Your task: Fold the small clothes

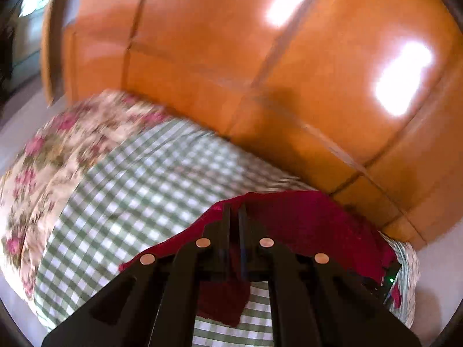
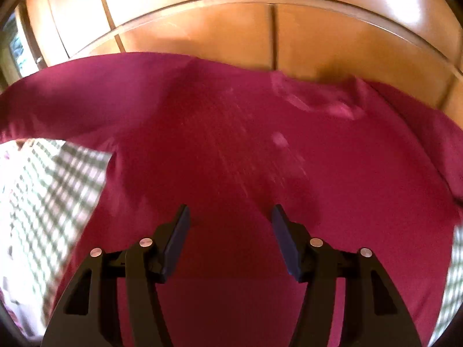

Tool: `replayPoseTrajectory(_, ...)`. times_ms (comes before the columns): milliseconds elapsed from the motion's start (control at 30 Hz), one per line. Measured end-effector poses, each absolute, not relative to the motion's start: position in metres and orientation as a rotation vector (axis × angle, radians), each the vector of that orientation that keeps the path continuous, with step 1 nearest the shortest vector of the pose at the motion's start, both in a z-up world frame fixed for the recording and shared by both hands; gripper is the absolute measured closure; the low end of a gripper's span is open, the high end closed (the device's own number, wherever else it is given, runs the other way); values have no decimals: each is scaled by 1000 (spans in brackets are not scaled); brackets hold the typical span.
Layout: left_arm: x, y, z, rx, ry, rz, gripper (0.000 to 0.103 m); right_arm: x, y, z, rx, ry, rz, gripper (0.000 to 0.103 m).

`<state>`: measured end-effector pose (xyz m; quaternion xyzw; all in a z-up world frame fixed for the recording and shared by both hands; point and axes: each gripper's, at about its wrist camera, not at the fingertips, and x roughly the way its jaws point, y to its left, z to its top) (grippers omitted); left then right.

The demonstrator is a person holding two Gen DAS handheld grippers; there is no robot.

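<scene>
Jaws over red shirt (image 2: pixel 231 144), collar far

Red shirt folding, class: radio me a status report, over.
Left gripper shut on red shirt edge. Right gripper open above the shirt, holding nothing. Shirt lies on green checked cloth. Nothing in the way.

Your surface: bed (image 1: pixel 72 150) with floral border, green-checked sheet (image 1: pixel 139 202) on top | lying on it: dark red garment (image 2: pixel 231 150), spread over the sheet's right part | behind: orange wooden wardrobe (image 1: pixel 231 57)
</scene>
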<state>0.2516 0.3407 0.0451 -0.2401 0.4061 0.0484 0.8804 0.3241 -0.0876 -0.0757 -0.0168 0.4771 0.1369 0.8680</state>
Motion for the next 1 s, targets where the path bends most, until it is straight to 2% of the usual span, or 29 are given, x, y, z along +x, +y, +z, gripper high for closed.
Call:
replayPoseTrajectory(133, 282, 367, -5, -557, 960, 218, 99, 340, -73, -73, -29, 978, 291, 45)
replayPoseTrajectory(233, 296, 391, -33, -570, 967, 360, 89, 335, -69, -71, -28, 972, 308, 45)
replayPoseTrajectory(267, 297, 400, -37, -581, 950, 384, 76, 330, -70, -71, -32, 971, 311, 45)
replayPoseTrajectory(300, 296, 408, -40, -594, 935, 409, 57, 325, -70, -72, -36, 971, 312, 45)
replayPoseTrajectory(400, 281, 422, -43, -605, 890, 468, 44, 314, -74, -73, -35, 969, 306, 39)
replayPoseTrajectory(600, 264, 425, -81, -652, 948, 426, 39, 279, -75, -70, -23, 961, 302, 39)
replayPoseTrajectory(667, 269, 421, -96, -658, 973, 418, 43, 263, -77, -70, -26, 968, 306, 39)
replayPoseTrajectory(700, 274, 416, -102, -638, 995, 417, 65, 256, -78, -70, -30, 973, 309, 39)
replayPoseTrajectory(767, 282, 405, -109, -578, 1035, 426, 95, 241, -78, -70, -49, 985, 310, 34)
replayPoseTrajectory(933, 282, 421, -66, -619, 901, 440, 96, 212, -76, -72, -50, 1008, 324, 34)
replayPoseTrajectory(1000, 286, 429, -54, -606, 878, 464, 96, 203, -70, -76, -54, 1015, 349, 29)
